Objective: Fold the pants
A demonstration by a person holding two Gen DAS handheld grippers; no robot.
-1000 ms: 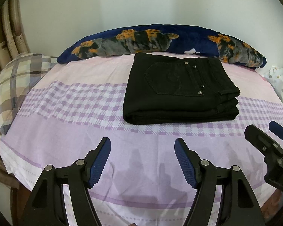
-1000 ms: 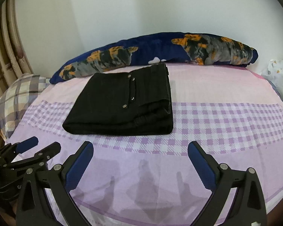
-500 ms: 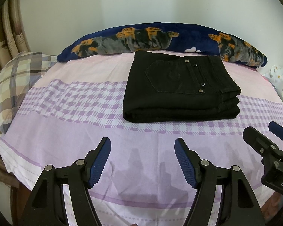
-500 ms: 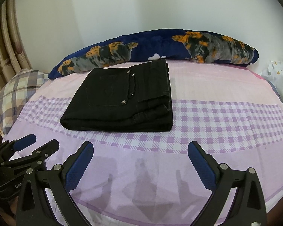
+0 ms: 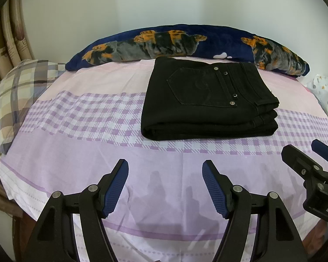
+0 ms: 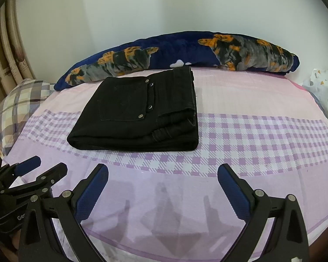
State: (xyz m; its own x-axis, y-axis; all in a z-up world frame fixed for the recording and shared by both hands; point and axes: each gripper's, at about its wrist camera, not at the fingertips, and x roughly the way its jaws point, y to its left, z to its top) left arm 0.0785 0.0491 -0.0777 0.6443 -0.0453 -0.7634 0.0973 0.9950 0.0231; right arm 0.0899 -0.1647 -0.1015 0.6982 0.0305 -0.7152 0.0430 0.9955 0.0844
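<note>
Both pairs of jaws stand open with nothing between them: the left gripper [image 5: 165, 187] and the right gripper [image 6: 163, 187] hover side by side over the near part of the bed, well short of the pants [image 5: 210, 100]. These black pants lie folded into a compact, layered rectangle on the bedsheet [image 5: 81, 157], a back pocket with metal rivets facing up and the stacked waistband edges showing at the right end. They sit toward the far side of the bed, across the purple checked band of the sheet. Just behind them, touching or nearly touching their far edge, lies a long dark blue bolster [image 5: 185, 41] printed with orange and grey animals, set against the white wall [image 5: 164, 0]. A plaid pillow [image 5: 13, 93] lies at the left end of the bed, and a white dotted pillow [image 5: 327, 93] at the right.
</note>
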